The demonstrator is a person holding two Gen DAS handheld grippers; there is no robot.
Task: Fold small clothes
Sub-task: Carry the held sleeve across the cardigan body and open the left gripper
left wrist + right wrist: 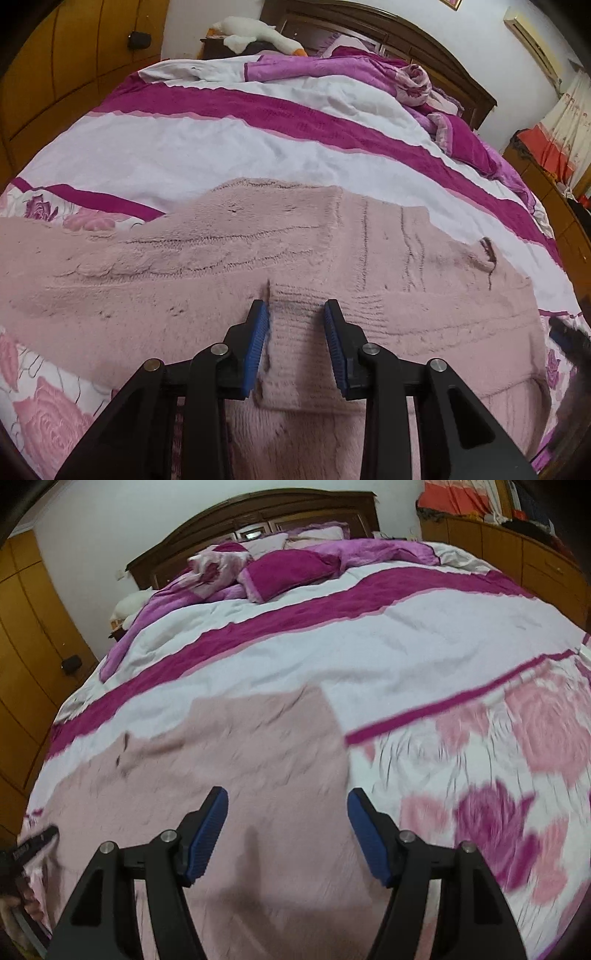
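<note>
Pink fuzzy sweater (295, 240) lies spread flat across lower half of both views, on a white/magenta floral bedspread (184, 147). Left gripper (297, 314), bottom centre, jaws apart w/ a ribbed band of sweater between pads, not pinched. Right gripper (288, 805) jaws wide, nothing held, over sweater's right edge. Wooden headboard (258, 506) at top.

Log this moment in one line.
sweater spread on bed | left tongs open over cuff | right tongs open, empty, above sweater
</note>
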